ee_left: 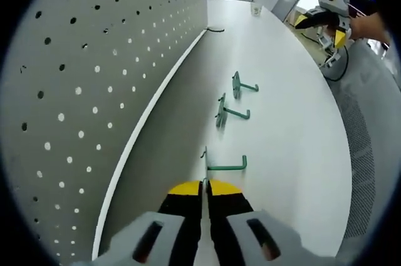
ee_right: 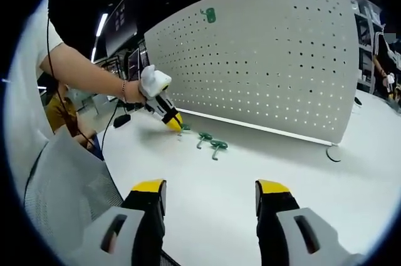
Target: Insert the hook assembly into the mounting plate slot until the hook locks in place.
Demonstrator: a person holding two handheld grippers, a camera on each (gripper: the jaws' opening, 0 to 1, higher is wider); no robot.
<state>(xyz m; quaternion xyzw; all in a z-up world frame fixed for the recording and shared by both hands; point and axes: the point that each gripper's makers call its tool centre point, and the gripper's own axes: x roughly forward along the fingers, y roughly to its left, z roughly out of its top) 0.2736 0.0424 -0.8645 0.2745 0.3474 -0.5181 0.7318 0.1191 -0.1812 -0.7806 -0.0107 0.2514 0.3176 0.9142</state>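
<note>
My left gripper (ee_left: 205,186) – jaws clenched – noses toward the nearest green hook (ee_left: 222,163) by the pegboard (ee_left: 94,78); my right gripper (ee_right: 210,194) hangs released – presumably waiting.

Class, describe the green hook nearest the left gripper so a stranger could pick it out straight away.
Find the white table running along the grey pegboard. Three green hooks lie in a row on it. Yours is the hook just ahead of the left gripper tips, unlike its two farther neighbours.

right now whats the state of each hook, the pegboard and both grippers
nearest hook: on the table, at the left gripper's jaw tips
middle hook: lying loose on the table
far hook: lying loose on the table
mounted hook: already on the pegboard
pegboard: upright
left gripper: jaws shut
right gripper: jaws open, empty
</note>
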